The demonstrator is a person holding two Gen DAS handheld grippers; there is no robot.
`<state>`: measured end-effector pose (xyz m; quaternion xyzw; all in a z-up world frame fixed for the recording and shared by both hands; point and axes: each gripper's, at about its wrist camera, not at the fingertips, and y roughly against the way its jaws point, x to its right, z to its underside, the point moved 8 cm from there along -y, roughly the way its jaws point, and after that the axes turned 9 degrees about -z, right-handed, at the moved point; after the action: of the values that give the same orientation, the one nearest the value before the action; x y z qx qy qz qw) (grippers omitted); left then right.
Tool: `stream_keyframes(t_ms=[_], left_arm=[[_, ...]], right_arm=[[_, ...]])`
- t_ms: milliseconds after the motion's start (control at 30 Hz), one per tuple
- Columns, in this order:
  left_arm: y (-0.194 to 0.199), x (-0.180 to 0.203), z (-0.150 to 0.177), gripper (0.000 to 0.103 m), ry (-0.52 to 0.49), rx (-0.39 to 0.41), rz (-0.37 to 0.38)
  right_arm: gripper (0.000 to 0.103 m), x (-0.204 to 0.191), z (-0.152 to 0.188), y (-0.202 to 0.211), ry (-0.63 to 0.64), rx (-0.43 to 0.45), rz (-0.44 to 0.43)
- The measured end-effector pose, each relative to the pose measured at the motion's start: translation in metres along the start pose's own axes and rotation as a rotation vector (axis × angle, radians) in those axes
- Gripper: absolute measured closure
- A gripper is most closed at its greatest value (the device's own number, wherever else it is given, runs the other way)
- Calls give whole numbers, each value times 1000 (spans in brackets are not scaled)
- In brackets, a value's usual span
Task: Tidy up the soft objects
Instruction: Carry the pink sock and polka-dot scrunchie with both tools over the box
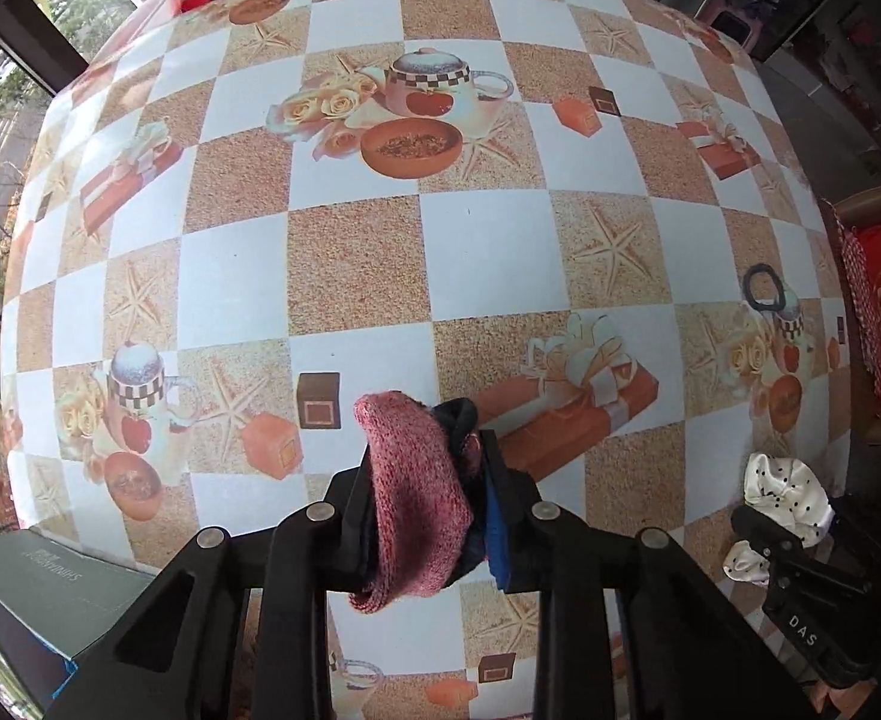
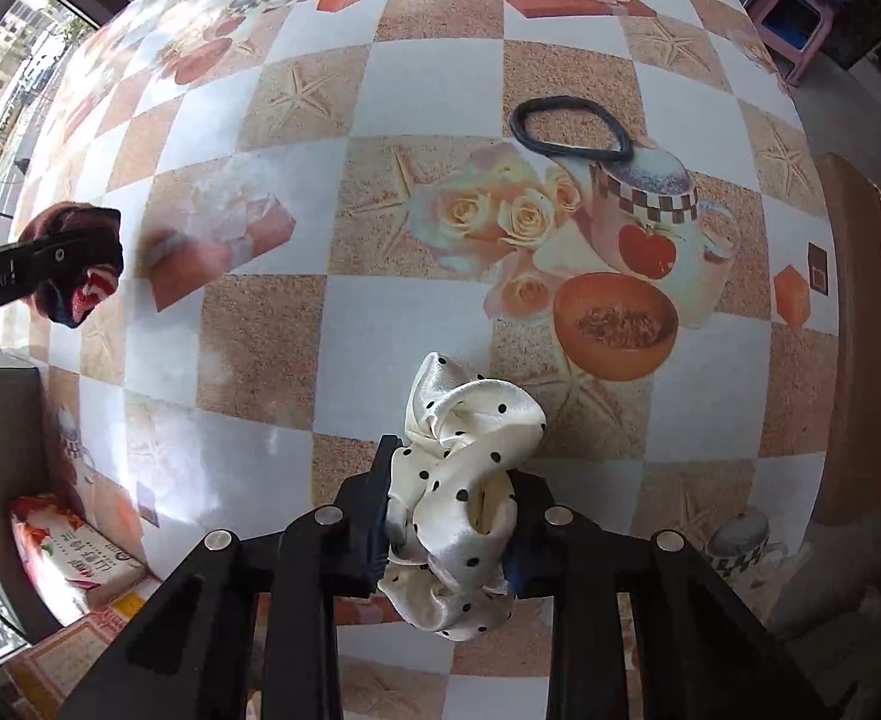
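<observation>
Left hand-held gripper pinching red knit scrunchie, held above table; right hand-held gripper clamped on white polka-dot scrunchie, also above table; black hair tie lying flat on table, well ahead of right hand-held gripper

Both wrist cams look fwd/down, close over checkered tablecloth; shared: black hair tie (rt nearer).
</observation>
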<state>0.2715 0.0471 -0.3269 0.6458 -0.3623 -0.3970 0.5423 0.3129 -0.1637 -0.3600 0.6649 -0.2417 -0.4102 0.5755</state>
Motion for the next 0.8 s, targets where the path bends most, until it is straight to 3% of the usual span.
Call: stream_keyframes(t_ms=[400, 800], left_arm=[[62, -24, 81, 73, -8, 41, 67], [110, -34, 145, 73, -25, 63, 157]], right_arm=[[73, -75, -3, 81, 69, 92, -159], [73, -145, 46, 120, 157, 102, -211]])
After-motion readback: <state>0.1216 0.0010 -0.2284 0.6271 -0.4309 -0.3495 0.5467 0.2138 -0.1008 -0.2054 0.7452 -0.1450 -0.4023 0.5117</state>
